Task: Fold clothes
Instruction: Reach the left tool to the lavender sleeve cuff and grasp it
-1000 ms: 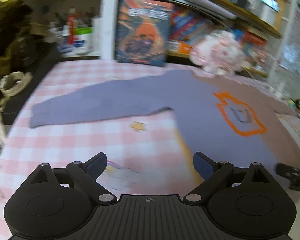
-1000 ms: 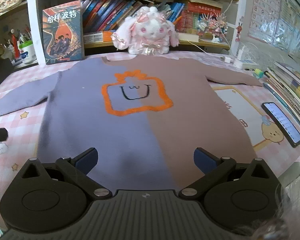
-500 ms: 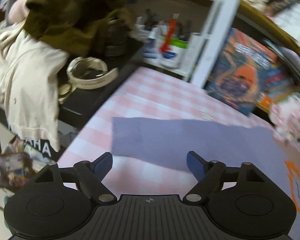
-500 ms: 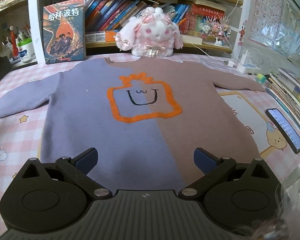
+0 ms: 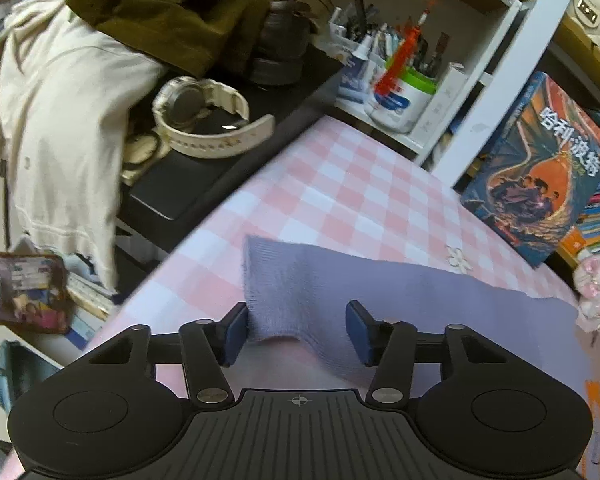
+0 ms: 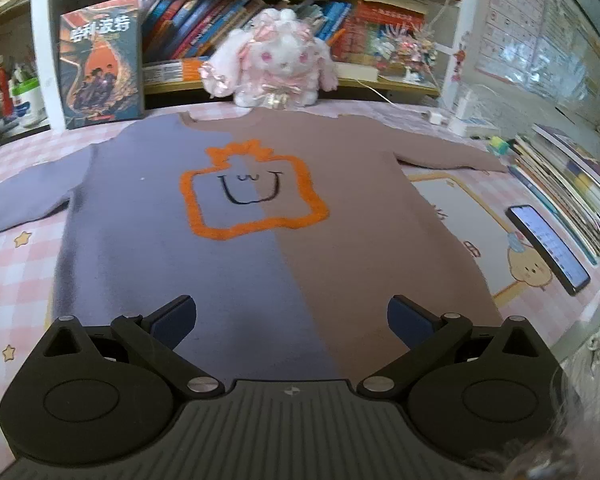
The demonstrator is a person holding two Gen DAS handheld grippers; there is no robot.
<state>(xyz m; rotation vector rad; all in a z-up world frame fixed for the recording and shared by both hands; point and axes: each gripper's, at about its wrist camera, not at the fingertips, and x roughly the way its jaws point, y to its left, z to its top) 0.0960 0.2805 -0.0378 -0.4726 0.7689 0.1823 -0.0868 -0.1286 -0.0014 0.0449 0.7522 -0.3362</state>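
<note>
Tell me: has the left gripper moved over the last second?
Yes. The left gripper swung left from the sweater body to the purple sleeve cuff, its open jaws now straddling it.

Sweater (image 6: 260, 264) flat on table (image 6: 16, 280), phone (image 6: 548, 248) rightward

Home bedroom/study: bookshelf (image 6: 228, 12) at 12 o'clock, plush bunny (image 6: 278, 64), pink check tablecloth (image 5: 360, 196), clothes pile (image 5: 80, 92) at 10.

**Count of things in view**

One sweater (image 6: 260, 248), half purple and half brown, with two sleeves. One plush rabbit (image 6: 278, 68). One phone (image 6: 548, 248). One upright book (image 6: 102, 72) with dragon cover. One pair of white headphones (image 5: 208, 120). One pen holder (image 5: 400, 96). Two grippers, four blue fingers (image 6: 172, 320) in total.
</note>
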